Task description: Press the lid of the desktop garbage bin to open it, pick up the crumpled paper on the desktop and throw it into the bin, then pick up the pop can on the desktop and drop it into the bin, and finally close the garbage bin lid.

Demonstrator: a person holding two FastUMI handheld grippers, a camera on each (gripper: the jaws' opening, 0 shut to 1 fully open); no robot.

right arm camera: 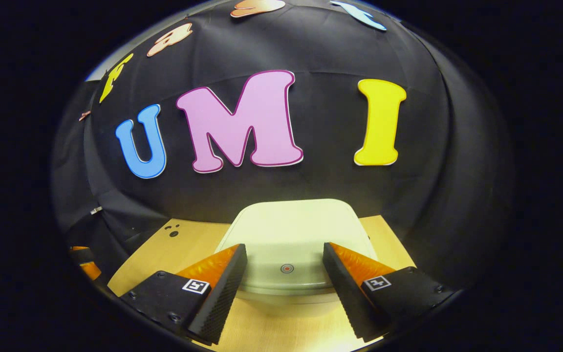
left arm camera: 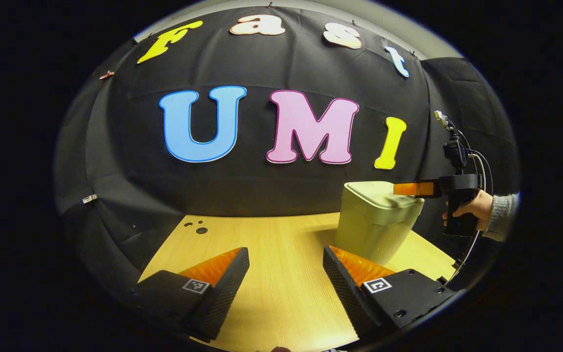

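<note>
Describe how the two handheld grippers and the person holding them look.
Each gripper, left gripper and right gripper, has two wedge-shaped fingers with ribbed inner faces and a small square black-and-white marker on each base. Seen farther off, the right gripper has a black pistol-style handle with looping cables; a grey knit sleeve covers the wrist.

A pale wood-grain counter point(left arm camera: 281, 288) carries a pale green garbage bin point(left arm camera: 377, 222), lid down, standing toward its far right side against the black cloth wall.
</note>
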